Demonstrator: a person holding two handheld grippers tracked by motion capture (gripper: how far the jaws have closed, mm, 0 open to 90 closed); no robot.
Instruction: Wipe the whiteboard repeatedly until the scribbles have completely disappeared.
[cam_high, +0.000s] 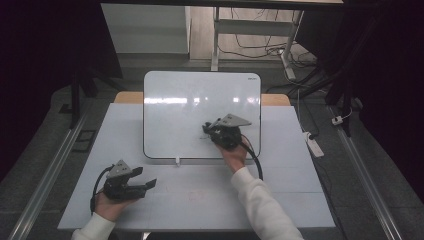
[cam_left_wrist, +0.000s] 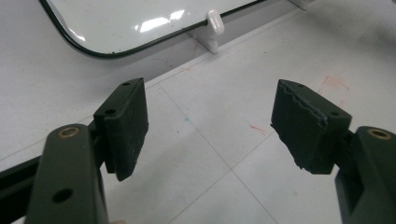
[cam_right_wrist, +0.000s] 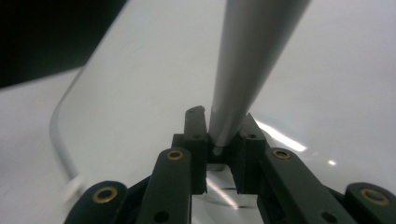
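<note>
A white whiteboard (cam_high: 200, 100) with a dark rounded rim lies on the pale table (cam_high: 210, 200). My right gripper (cam_high: 212, 131) hovers over the board's lower right part, shut on a grey marker. In the right gripper view the marker's grey barrel (cam_right_wrist: 247, 60) rises from between the jaws of the right gripper (cam_right_wrist: 223, 135), over the glossy board (cam_right_wrist: 140, 93). Its tip is hidden. My left gripper (cam_high: 147, 182) rests low at the table's front left, open and holding nothing. In the left gripper view the left gripper (cam_left_wrist: 210, 126) points toward the board's near edge (cam_left_wrist: 130, 23).
A small white cap-like piece (cam_high: 177, 161) sits at the middle of the board's near edge (cam_left_wrist: 215, 23). Faint red and blue marks dot the table surface. Beyond the table stand a desk frame (cam_high: 250, 30), floor cables and a white power strip (cam_high: 315, 145).
</note>
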